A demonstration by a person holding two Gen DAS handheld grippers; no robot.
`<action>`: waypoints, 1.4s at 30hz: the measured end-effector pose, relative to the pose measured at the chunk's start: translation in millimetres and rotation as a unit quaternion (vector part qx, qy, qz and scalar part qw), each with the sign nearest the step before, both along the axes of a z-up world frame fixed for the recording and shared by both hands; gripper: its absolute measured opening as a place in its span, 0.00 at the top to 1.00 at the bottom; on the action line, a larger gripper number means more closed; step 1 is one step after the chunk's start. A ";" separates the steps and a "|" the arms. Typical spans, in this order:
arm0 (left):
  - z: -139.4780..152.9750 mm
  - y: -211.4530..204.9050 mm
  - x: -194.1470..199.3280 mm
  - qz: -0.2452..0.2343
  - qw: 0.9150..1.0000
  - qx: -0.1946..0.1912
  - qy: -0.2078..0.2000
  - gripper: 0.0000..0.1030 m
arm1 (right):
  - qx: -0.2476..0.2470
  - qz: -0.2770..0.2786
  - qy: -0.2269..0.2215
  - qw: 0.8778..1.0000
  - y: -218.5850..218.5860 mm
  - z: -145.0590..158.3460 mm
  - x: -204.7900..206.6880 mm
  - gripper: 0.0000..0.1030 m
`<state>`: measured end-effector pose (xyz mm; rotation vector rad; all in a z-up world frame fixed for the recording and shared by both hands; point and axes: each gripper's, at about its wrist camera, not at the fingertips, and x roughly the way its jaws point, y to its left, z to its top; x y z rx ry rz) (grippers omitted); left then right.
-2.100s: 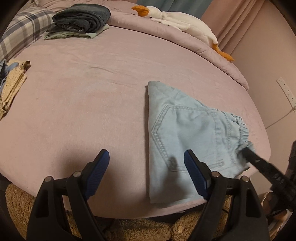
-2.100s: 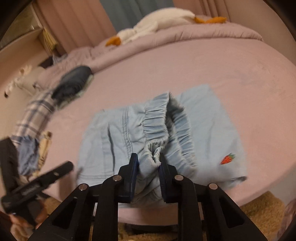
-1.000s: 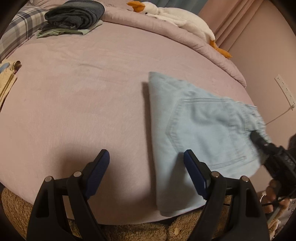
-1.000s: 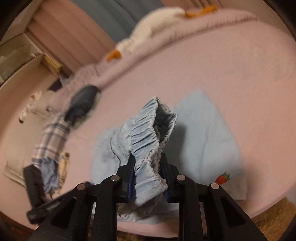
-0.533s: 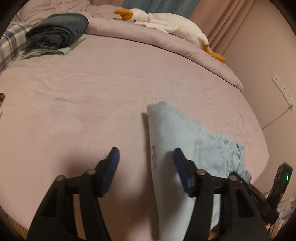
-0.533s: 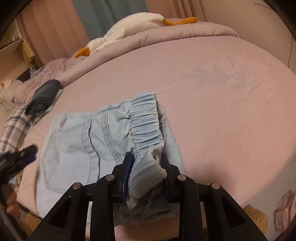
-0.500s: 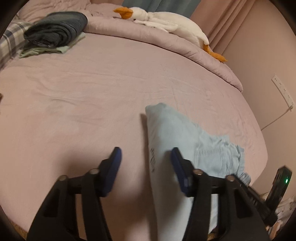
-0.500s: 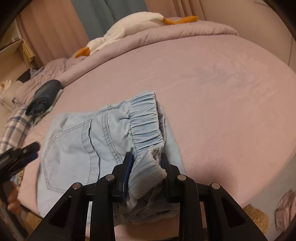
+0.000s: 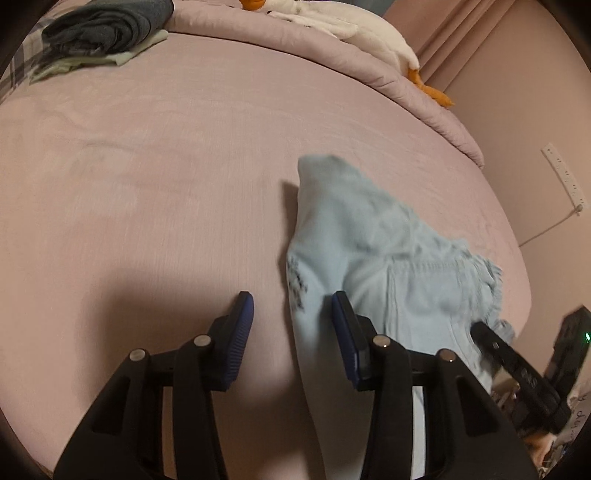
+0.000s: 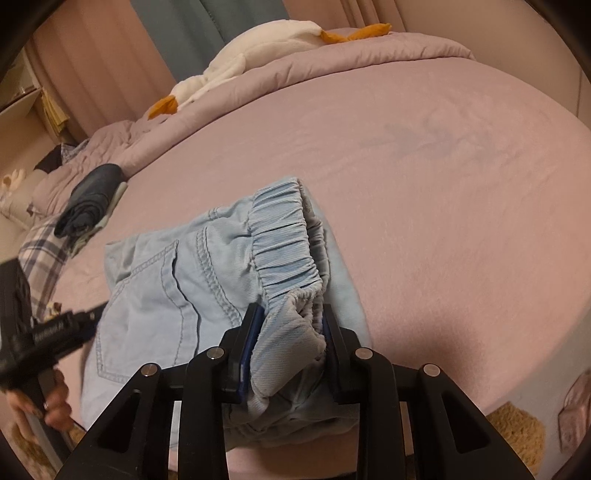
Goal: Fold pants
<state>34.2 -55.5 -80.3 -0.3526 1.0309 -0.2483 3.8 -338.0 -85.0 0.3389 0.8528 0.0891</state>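
The light blue denim pants lie folded on the pink bed, back pocket up, near the front edge. My right gripper is shut on the bunched elastic waistband and holds it slightly raised. In the left wrist view the pants look blurred. My left gripper is open, its jaws straddling the folded left edge of the pants just above the sheet. The right gripper also shows there at the lower right, at the waistband.
A rolled dark garment on a green one and a plaid cloth lie at the bed's far left. A white plush goose rests on the rolled duvet at the back. A brown rug lies below the bed edge.
My left gripper has moved forward from the bed edge to the pants' folded edge and narrowed its opening. My right gripper lifted the waistband, carried it over and lowered it, still gripping.
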 end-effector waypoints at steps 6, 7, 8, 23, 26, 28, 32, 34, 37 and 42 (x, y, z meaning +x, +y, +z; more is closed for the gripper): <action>0.7 -2.2 -30.5 -0.027 1.000 0.005 -0.002 0.59 | 0.002 -0.001 -0.001 1.000 1.2 -0.2 2.6 0.72; -0.1 -1.0 -33.0 -0.028 1.000 0.001 0.002 0.59 | 0.002 -0.001 -0.002 1.000 1.7 -0.5 3.5 0.72; -0.3 0.8 -35.7 -0.027 1.000 -0.005 0.005 0.59 | 0.003 -0.002 -0.002 1.000 1.9 -0.4 3.1 0.72; -3.1 -5.1 -66.3 -0.058 0.998 0.029 0.014 0.60 | -0.007 -0.001 0.003 1.000 3.4 1.3 1.6 0.71; -4.6 -8.3 -69.4 -0.064 0.997 0.039 0.013 0.60 | -0.011 -0.002 0.006 1.000 4.4 3.6 1.6 0.71; -4.9 -9.2 -70.5 -0.065 0.997 0.039 0.016 0.60 | -0.009 -0.006 0.008 1.000 4.3 5.2 0.7 0.71; -2.7 -9.7 -74.9 -0.066 0.997 0.032 0.018 0.60 | -0.019 -0.008 0.009 1.000 6.9 10.8 -1.2 0.71; 2.6 -8.9 -74.8 -0.060 0.998 0.028 0.019 0.60 | -0.027 -0.009 0.009 1.000 9.0 13.0 -2.3 0.71; 18.0 -10.3 -77.2 -0.060 0.998 0.015 -0.008 0.57 | -0.040 -0.014 0.006 0.999 11.6 18.0 -6.5 0.71; 11.0 -27.3 -66.1 -0.076 0.997 0.018 -0.004 0.49 | -0.045 -0.015 0.002 0.999 12.0 20.1 -8.5 0.71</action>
